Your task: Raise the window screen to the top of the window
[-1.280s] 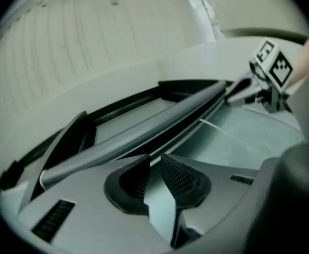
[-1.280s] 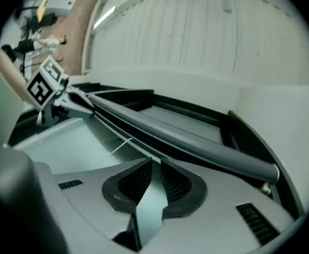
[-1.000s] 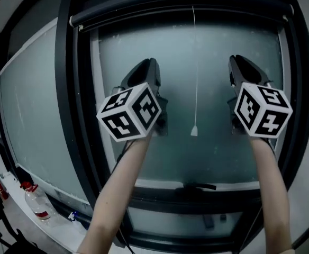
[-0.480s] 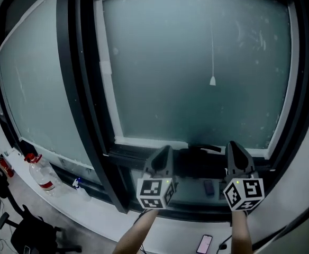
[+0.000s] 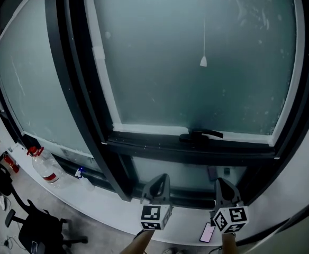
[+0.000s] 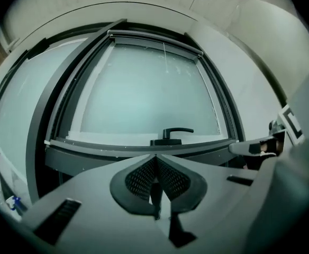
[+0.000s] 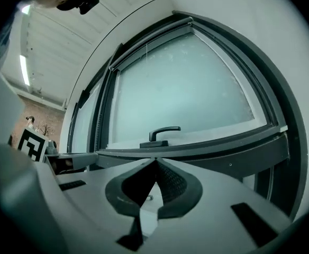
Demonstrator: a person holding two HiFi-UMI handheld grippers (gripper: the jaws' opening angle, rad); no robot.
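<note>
One window screen (image 6: 156, 41), horizontal along top

window glass (image 5: 197, 89): frosted pale blue-green, flecked with white specks
window frame (image 5: 64, 89): black, with a white strip along its inner edge
handle (image 5: 201, 135): black
pull cord (image 5: 203, 36): white, white tip
left claw (image 5: 158, 180): grey body, white cube with black square markers
right claw (image 5: 223, 184): same grey, same black-and-white cube
pads (image 6: 138, 176): dark grey, fine mesh pattern
bottle (image 5: 42, 165): clear, red cap, red label
phone (image 5: 206, 232): pinkish-red screen
sill (image 5: 91, 205): white
chair (image 5: 38, 229): black
brick wall (image 7: 25, 123): reddish brown
</note>
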